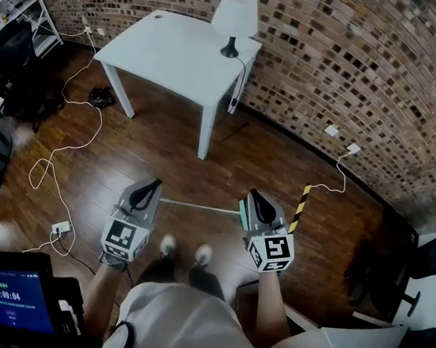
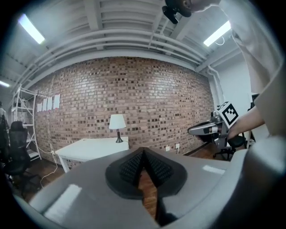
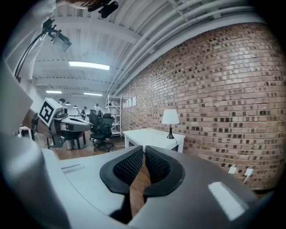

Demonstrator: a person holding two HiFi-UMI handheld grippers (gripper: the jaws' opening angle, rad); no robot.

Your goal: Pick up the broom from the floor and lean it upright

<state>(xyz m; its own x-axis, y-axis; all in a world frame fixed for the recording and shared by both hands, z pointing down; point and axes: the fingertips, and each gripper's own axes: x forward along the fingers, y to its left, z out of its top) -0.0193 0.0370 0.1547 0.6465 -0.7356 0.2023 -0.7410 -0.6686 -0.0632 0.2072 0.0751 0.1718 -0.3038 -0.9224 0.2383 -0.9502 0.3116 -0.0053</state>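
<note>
Broom (image 1: 201, 206) lies flat on the floor (image 1: 167, 155), its handle running between my 2 grippers. I see the left gripper (image 1: 155, 183) by the bare handle end, fingers together and empty. The right gripper (image 1: 255, 194) is by the green head, fingers barely apart, nothing between.

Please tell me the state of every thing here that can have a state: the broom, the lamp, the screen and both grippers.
Broom: lying flat on the floor, not held.
Lamp: upright on the table.
Screen: switched on.
Left gripper: jaws shut, empty.
Right gripper: jaws a little apart, empty.
</note>
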